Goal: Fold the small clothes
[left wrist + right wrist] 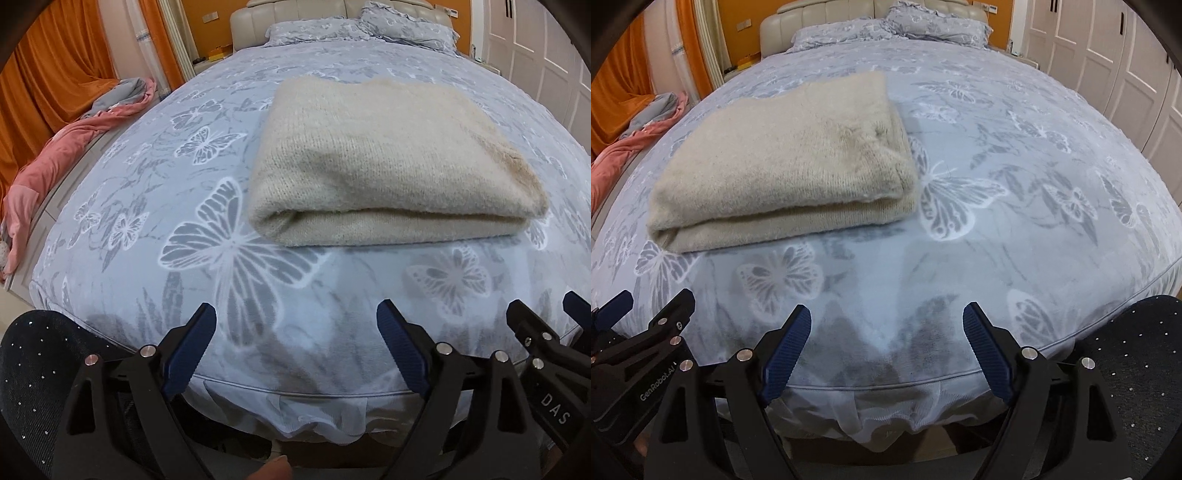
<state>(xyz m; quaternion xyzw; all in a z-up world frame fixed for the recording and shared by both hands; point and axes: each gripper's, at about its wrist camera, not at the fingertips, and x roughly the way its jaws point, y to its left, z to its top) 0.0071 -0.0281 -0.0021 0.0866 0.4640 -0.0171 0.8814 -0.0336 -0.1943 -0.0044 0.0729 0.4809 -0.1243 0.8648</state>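
Cream folded sweater on bed, both jaws spread empty, white wardrobe doors clearer right

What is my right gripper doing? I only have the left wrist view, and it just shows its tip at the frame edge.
Observer: The right gripper is open, with nothing between its fingers. It is held over the near edge of the bed.
Operator: How does the sweater's right side look?
Observer: The folded cream sweater shows its layers stacked roughly flush along that side.
Operator: Is anything lying to the right of it?
Observer: Only the butterfly bedspread shows there, out to the bed's right edge.
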